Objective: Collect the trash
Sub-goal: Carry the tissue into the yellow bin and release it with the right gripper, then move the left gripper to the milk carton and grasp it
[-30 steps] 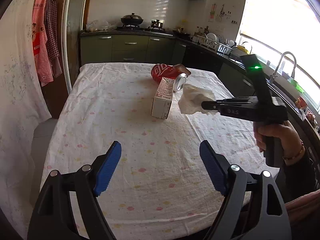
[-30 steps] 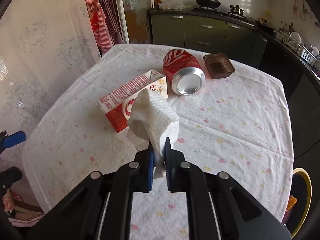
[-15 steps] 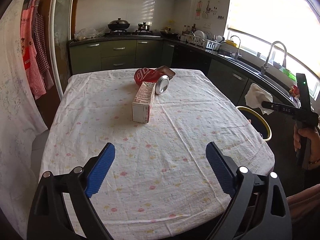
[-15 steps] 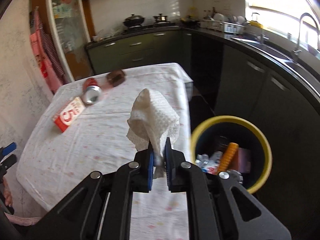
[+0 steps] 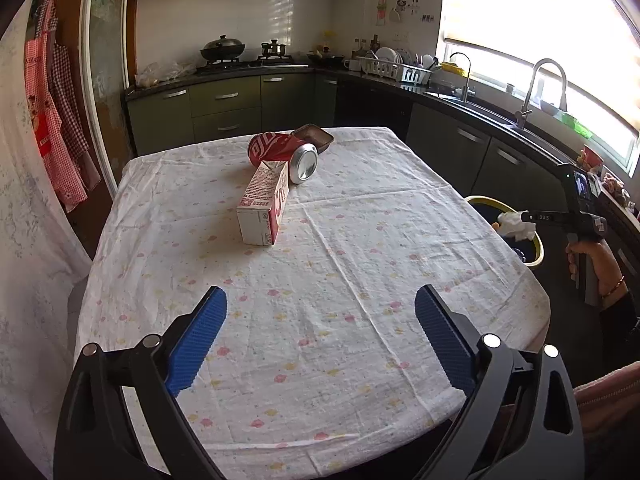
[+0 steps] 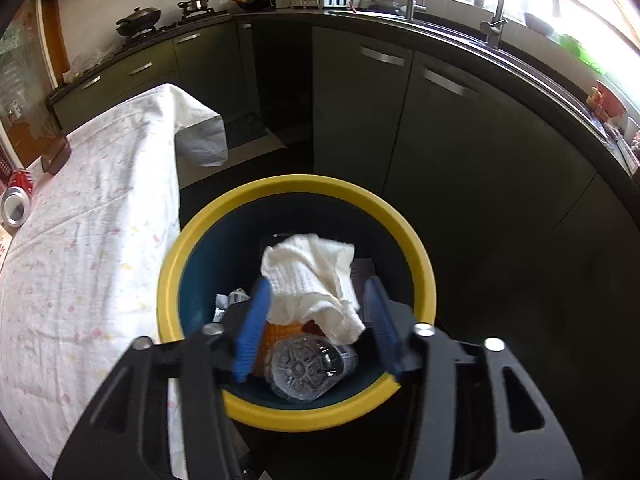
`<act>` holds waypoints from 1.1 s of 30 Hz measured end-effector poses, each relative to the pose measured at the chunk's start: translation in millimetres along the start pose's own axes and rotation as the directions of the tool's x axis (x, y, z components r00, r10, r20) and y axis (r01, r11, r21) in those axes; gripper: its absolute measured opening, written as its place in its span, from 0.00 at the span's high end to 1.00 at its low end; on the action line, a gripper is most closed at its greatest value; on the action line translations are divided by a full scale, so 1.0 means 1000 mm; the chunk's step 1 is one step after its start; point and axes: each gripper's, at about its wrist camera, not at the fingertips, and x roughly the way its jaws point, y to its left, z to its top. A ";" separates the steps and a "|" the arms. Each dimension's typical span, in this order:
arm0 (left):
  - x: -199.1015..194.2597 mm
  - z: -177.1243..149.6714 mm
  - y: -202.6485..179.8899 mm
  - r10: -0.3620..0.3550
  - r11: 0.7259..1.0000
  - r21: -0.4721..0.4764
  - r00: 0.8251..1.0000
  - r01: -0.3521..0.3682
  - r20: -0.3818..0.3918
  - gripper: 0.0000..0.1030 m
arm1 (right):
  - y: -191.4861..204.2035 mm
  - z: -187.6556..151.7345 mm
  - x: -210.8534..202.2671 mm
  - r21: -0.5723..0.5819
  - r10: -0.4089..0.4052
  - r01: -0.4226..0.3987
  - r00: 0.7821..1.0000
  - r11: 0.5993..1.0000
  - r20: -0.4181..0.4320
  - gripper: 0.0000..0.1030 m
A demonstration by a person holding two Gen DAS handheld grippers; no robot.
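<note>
Tissue (image 6: 310,276) between parted jaws, above bin (image 6: 296,188)

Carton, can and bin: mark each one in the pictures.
carton (image 5: 262,210), left wrist view, top face
can (image 5: 280,151), left wrist view, red side
bin (image 6: 408,240), right wrist view, yellow rim

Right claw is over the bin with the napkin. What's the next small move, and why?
Probably hold the right claw over the yellow-rimmed bin a moment, then draw it back toward the table. Its jaws have just been opening and the crumpled napkin sits loose between them above the bin. The carton and red can remain.
</note>
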 end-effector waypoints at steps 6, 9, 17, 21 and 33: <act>0.012 0.002 -0.004 -0.012 1.000 0.003 1.000 0.012 -0.028 0.08 | 0.002 -0.008 -0.026 -0.002 0.002 -0.002 0.997 1.000 0.075 0.40; 0.022 0.002 -0.004 -0.016 1.000 0.001 0.999 0.016 -0.046 0.08 | 0.009 -0.019 -0.050 -0.005 0.037 -0.036 0.990 0.999 0.133 0.38; 0.068 0.027 0.014 -0.029 0.999 -0.021 0.993 0.027 -0.112 0.08 | 0.042 -0.037 -0.083 -0.045 0.197 -0.192 0.962 0.980 0.189 0.36; 0.097 0.048 0.030 -0.001 1.000 -0.017 0.993 -0.001 -0.114 0.08 | 0.055 -0.037 -0.091 -0.065 0.232 -0.223 0.952 0.973 0.199 0.36; 0.165 0.053 0.071 0.019 0.997 -0.073 0.975 -0.035 -0.220 0.23 | 0.074 -0.039 -0.090 -0.081 0.282 -0.271 0.942 0.959 0.184 0.36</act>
